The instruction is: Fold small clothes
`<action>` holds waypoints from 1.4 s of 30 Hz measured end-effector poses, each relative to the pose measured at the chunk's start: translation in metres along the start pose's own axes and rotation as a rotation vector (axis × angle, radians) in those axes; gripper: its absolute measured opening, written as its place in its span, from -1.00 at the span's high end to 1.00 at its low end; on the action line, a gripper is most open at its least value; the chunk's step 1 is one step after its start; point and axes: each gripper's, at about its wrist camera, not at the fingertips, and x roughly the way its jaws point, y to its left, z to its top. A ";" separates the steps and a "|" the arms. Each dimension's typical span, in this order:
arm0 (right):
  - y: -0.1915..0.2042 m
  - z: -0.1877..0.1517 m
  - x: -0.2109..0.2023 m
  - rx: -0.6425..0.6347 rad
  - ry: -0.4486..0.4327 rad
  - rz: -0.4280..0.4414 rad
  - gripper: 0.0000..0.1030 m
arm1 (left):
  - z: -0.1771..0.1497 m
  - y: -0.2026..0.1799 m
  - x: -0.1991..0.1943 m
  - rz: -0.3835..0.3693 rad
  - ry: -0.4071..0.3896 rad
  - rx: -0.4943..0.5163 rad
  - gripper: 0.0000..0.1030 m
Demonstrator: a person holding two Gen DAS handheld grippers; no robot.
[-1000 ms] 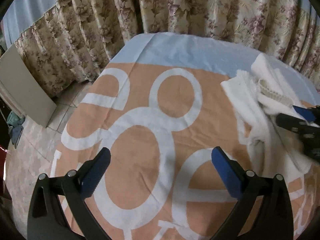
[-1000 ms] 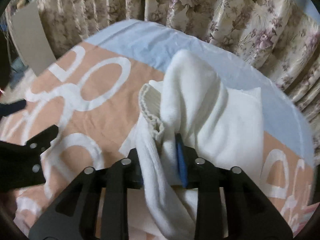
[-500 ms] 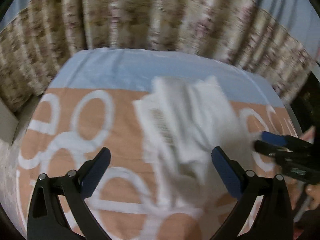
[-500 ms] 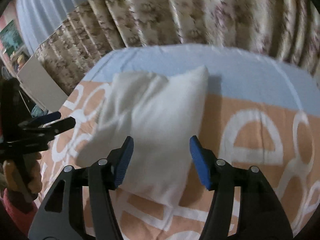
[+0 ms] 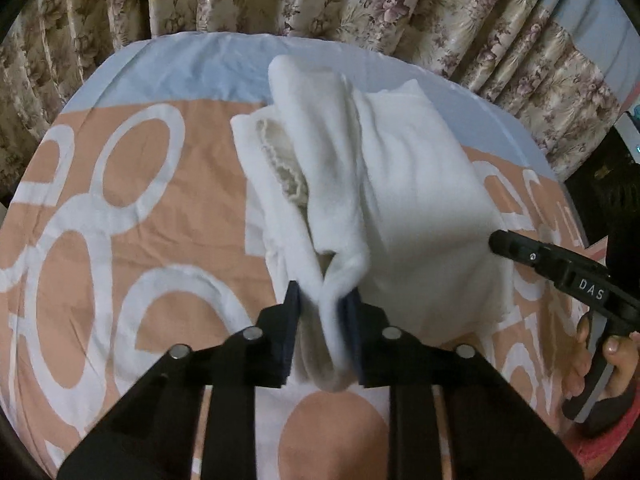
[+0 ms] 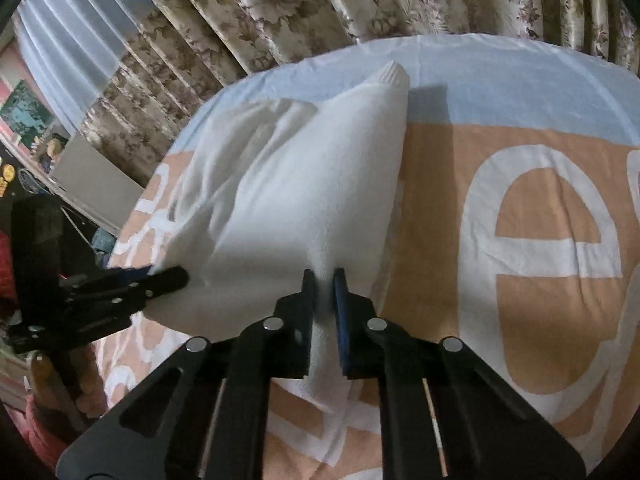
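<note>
While the white garment (image 5: 400, 184) lies bunched mid-bedspread (image 5: 168, 216), the left gripper (image 5: 322, 312) and right gripper (image 6: 324, 296) have just closed, each pinching its near edge; next likely lifting and spreading together.

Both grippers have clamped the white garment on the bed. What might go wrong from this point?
1. The left gripper pinches a bunched fold of the white garment, so layers may slip unevenly when lifted.
2. The right gripper grips a narrow ridge of cloth; it could pull free.
3. The garment lies crumpled, its ribbed cuff tucked inside, so a fold may trap creases.
</note>
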 end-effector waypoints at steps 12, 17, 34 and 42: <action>-0.010 -0.023 0.009 -0.078 0.022 -0.096 0.82 | -0.020 -0.002 -0.004 0.053 -0.034 0.020 0.02; 0.006 -0.026 -0.011 -0.148 -0.048 -0.027 0.28 | -0.017 -0.002 -0.033 0.103 -0.129 0.054 -0.53; 0.032 -0.040 -0.040 -0.187 -0.271 -0.206 -0.94 | -0.007 -0.021 -0.026 0.302 -0.181 0.100 -0.92; 0.022 -0.042 -0.031 -0.133 -0.241 -0.218 -0.94 | 0.001 -0.025 -0.017 0.309 -0.178 0.117 -0.92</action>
